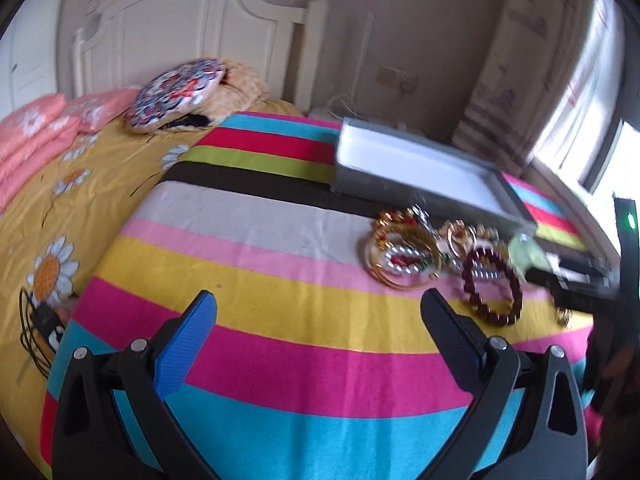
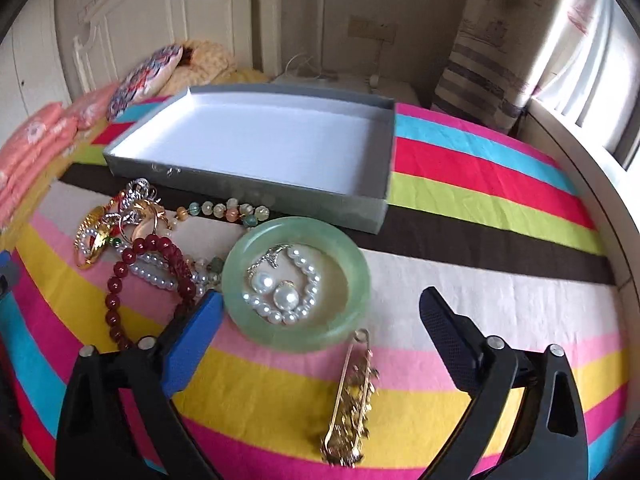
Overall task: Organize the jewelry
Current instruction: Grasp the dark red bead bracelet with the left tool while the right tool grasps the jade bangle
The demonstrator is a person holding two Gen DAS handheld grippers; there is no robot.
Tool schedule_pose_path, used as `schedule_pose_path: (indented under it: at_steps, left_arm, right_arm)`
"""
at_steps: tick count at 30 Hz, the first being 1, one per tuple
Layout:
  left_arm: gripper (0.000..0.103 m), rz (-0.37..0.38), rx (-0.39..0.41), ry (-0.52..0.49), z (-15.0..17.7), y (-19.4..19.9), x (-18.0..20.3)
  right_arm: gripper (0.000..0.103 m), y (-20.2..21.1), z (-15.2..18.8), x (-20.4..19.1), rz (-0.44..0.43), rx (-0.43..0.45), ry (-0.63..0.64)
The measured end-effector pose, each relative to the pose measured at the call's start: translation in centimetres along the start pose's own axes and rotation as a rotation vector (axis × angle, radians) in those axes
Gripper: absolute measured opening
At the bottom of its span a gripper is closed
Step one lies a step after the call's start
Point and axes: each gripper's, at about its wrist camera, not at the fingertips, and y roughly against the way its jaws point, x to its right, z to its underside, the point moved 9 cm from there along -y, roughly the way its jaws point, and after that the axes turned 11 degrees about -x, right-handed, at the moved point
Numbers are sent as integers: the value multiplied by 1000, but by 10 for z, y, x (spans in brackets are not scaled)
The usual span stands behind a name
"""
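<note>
Both grippers spread, empty: left gripper (image 1: 318,308) over striped cloth (image 1: 280,280); right gripper (image 2: 320,308) above gold pin (image 2: 352,396); dark red bead bracelet (image 2: 148,280), green bangle (image 2: 296,284) ringing pearls (image 2: 280,292); grey tray (image 2: 256,140) behind.

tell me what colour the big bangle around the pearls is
Pale green bangle, seen best in the right wrist view.

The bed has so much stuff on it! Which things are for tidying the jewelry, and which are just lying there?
For the job:
- grey box, nothing in it
- green bangle
- pearl bracelet inside the bangle
- dark red bead bracelet
- gold pin brooch
- gold bangles

Just lying about:
- pink pillows
- patterned cushion
- striped blanket
</note>
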Motion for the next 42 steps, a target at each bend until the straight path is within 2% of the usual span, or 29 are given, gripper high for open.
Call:
schedule_pose_path:
  at_steps: [2,3,8,12,14,17,19,20,21,22,23,24,26,31,32,33,34,36,38,42]
  left_arm:
    - [101,-11,-13,-52,-3,-5,12]
    - [101,-7,-19,-67,-4,-7,17]
    - [101,39,-74,-109,-13,-26,43]
    - [100,57,-120,-130,-15,-40,56]
    - [93,79,-103,-150,-14,-36,67]
    - [82,164,-95,-203,-9,-30,96]
    - [59,234,-122,-244,-3,-31,121]
    - [54,244,-143,-260,0,-35,130]
    - [47,238,-164,-276,2,-42,139]
    - [46,216,-174,-283,3,-48,143]
    - [47,190,-180,-280,3,-53,144]
    - [46,163,-191,-266,3,-60,143]
    - [47,155,-182,-242,-1,-64,144]
    - [52,156,-181,-263,-6,-70,153]
    - [49,158,-179,-272,-7,-71,156]
    - [28,159,-177,-272,-7,-71,157]
    - [11,162,-183,-268,-7,-73,158]
    - [11,216,-190,-253,-4,-70,160]
    - [11,226,-159,-249,-3,-62,157]
    - [11,242,-104,-243,-6,-44,152]
  right_arm:
    - [78,-5,-3,-3,-16,-21,12]
    - [77,-6,-4,-5,-27,-21,14]
    - [76,-1,-2,-6,-54,37,7]
    - [76,23,-2,7,-101,141,-59]
    - [76,32,1,17,-121,172,-106]
    - [76,41,7,31,-138,196,-157]
    - [76,49,13,41,-138,223,-188]
    - [71,52,15,44,-131,233,-196]
    - [51,55,16,47,-124,242,-202]
    - [27,59,20,53,-95,256,-216]
    - [26,62,21,53,-138,266,-215]
    - [26,63,23,55,-145,262,-223]
    - [27,58,27,56,-115,222,-189]
    - [28,40,35,56,-151,131,-150]
    - [37,35,36,57,-157,114,-154]
    - [53,32,37,58,-158,101,-161]
    - [95,29,36,56,-176,96,-158]
    - [98,34,35,50,-212,122,-142]
    - [98,37,32,49,-224,144,-145]
    - [98,22,24,50,-165,107,-118]
